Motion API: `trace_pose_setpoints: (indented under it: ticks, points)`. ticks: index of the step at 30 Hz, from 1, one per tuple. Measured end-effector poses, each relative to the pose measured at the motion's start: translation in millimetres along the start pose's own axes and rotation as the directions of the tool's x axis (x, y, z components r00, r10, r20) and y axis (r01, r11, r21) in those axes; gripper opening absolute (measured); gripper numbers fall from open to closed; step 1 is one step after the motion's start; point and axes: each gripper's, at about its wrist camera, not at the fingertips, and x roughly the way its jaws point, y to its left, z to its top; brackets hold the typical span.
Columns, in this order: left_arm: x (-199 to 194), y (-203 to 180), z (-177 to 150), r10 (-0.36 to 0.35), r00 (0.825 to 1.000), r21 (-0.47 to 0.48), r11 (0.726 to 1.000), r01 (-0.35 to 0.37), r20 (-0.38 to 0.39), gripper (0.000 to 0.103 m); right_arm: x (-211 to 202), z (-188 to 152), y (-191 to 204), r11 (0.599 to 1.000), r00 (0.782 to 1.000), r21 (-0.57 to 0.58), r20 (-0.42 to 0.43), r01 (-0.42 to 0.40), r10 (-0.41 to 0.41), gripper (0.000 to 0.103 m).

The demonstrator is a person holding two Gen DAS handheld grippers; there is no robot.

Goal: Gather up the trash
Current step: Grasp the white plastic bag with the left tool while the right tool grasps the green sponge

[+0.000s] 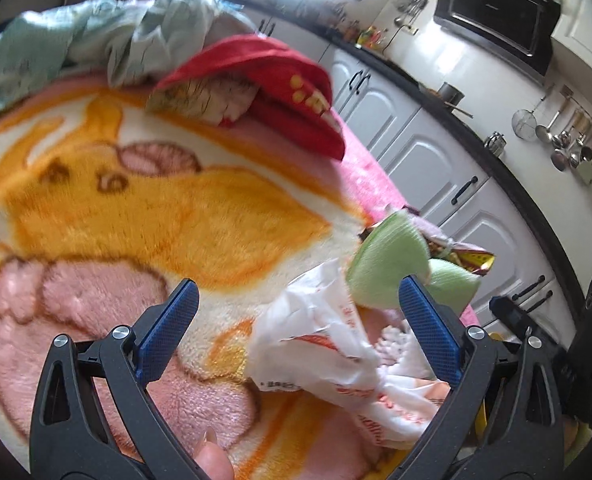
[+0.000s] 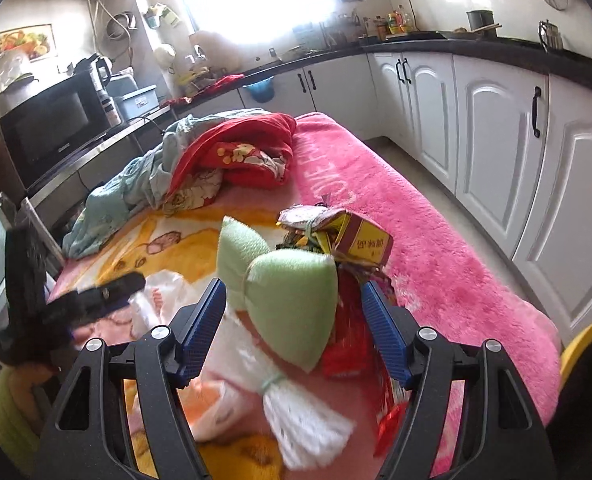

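Tongs gaped wide, both empty. You held your left gripper over the white bag, your right gripper straddling the green bundle, ready to pinch.

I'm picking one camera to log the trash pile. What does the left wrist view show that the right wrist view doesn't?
Left only: the range hood and a fingertip at the bottom edge.
Right only: the microwave, the red carton and the tied white bundle.
Both: the green foam bundle, the white plastic bag, and the red cloth.
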Motion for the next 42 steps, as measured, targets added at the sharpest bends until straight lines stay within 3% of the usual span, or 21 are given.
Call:
trace_pose_setpoints:
  ticks: [8, 12, 15, 17, 20, 24, 28, 34, 42]
  points:
    - [15, 13, -6, -0.045, 0.997, -0.054, 0.998, 0.041, -0.059, 0.092, 24, 9, -7, 0.999, 0.999, 0.032, -0.041, -0.021, 0.022, 0.066]
    - [20, 12, -8, -0.049, 0.996, -0.060, 0.997, 0.045, -0.074, 0.092, 33, 7, -11, 0.996, 0.996, 0.069, -0.070, -0.055, 0.060, 0.056]
    - [20, 11, -9, -0.042, 0.996, -0.053, 0.998, 0.038, -0.080, 0.092, 39, 3, -11, 0.993, 0.992, 0.092, -0.095, -0.080, 0.088, 0.033]
    - [22, 10, -9, -0.040, 0.995, -0.049, 0.998, 0.036, -0.086, 0.092, 36, 1, -6, 0.993, 0.991, 0.085, -0.094, -0.087, 0.095, 0.032]
    - [22, 10, -8, -0.028, 0.994, -0.039, 0.999, 0.024, -0.101, 0.082, 28, -4, 4, 0.993, 0.991, 0.050, -0.077, -0.105, 0.109, 0.029]
    - [23, 11, -7, -0.038, 0.991, -0.032, 0.999, 0.034, -0.132, 0.053, 17, -10, 20, 0.993, 0.990, 0.009, -0.069, -0.122, 0.122, 0.028]
    - [14, 9, -12, -0.028, 0.990, 0.015, 0.999, 0.030, -0.139, 0.041, 6, -15, 35, 0.994, 0.995, -0.043, -0.034, -0.099, 0.098, 0.026]
    - [-9, 15, -12, -0.016, 0.994, 0.026, 0.999, 0.019, -0.107, 0.035, -18, -13, 48, 0.992, 0.994, -0.092, 0.059, -0.091, 0.097, 0.026]
    - [-54, 5, -2, 0.009, 1.000, 0.094, 0.996, -0.009, 0.003, 0.035, -43, -4, 55, 0.989, 0.987, -0.140, 0.146, -0.046, 0.066, 0.026]
